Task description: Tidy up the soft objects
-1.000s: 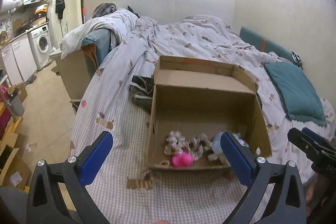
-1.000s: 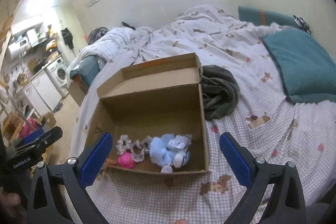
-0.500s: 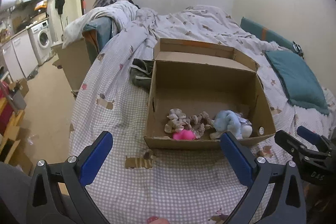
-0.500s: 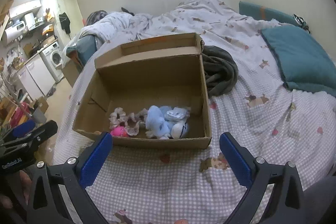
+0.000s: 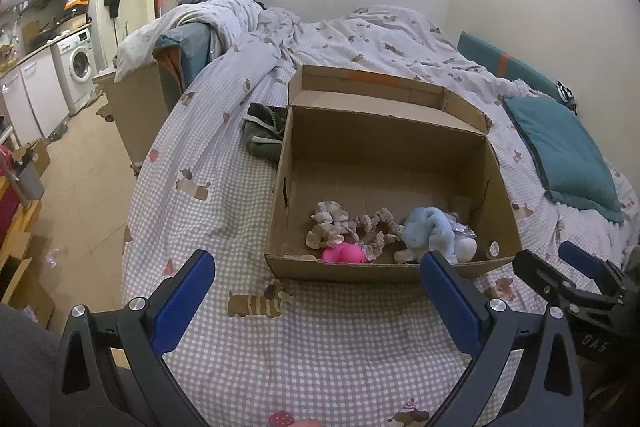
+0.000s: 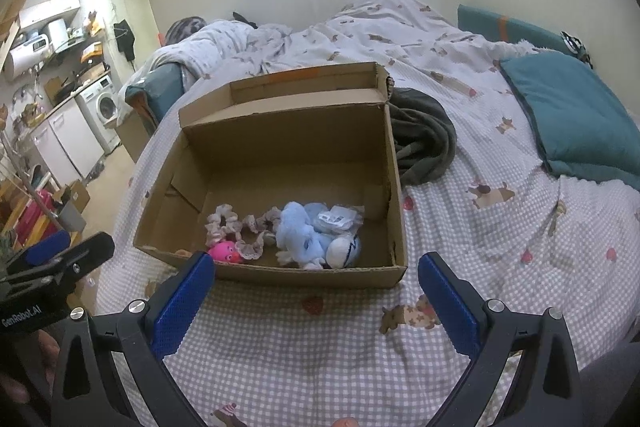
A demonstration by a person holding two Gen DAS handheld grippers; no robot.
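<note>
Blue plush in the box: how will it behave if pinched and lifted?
The blue plush looks fuzzy and slumped, so it will probably compress and droop rather than hold shape. It seems light for its bulk. It lies against the scrunchies and a white ball, so a lift might drag or nudge those neighbours. Both hand-held grippers are open and empty.

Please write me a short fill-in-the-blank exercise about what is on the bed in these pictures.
1. The small bright pink toy lies inside the open brown ____ box.
2. The fluffy plush toy beside the frilly beige scrunchies is light ____.
3. The rectangular pillow on the checked bedsheet is ____ in colour.
4. Both the left tool and the right tool are ____.

Missing words: cardboard; blue; teal; open
</note>
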